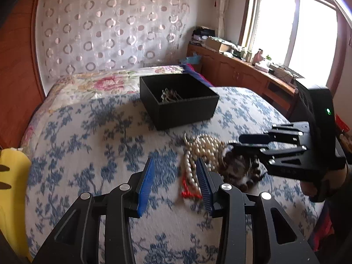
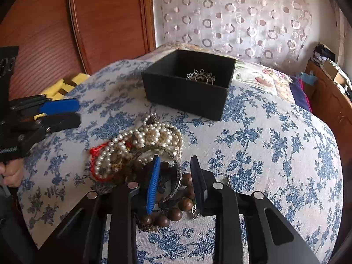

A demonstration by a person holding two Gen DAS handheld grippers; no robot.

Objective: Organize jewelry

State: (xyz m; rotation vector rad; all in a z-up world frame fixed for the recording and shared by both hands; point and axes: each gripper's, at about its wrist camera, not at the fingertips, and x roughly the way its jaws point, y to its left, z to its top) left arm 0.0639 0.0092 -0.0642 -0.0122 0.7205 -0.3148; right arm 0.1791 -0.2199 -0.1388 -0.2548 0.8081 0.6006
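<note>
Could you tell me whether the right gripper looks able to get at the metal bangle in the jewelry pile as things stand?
Probably yes: the right gripper sits over the metal bangle, its rim between open jaws, nothing covering it.

So the box (image 2: pixel 187 88) sits on the bed (image 2: pixel 275 154) with a brooch (image 2: pixel 200 77) inside, the jewelry pile (image 2: pixel 140 149) just in front of it, and the curtain (image 2: pixel 242 17) behind the bed.

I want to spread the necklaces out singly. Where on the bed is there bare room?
Bare bedspread lies right of the jewelry pile, below the black box. Another patch lies left of the pile. It is crowded at the pile, where the right gripper works.
</note>
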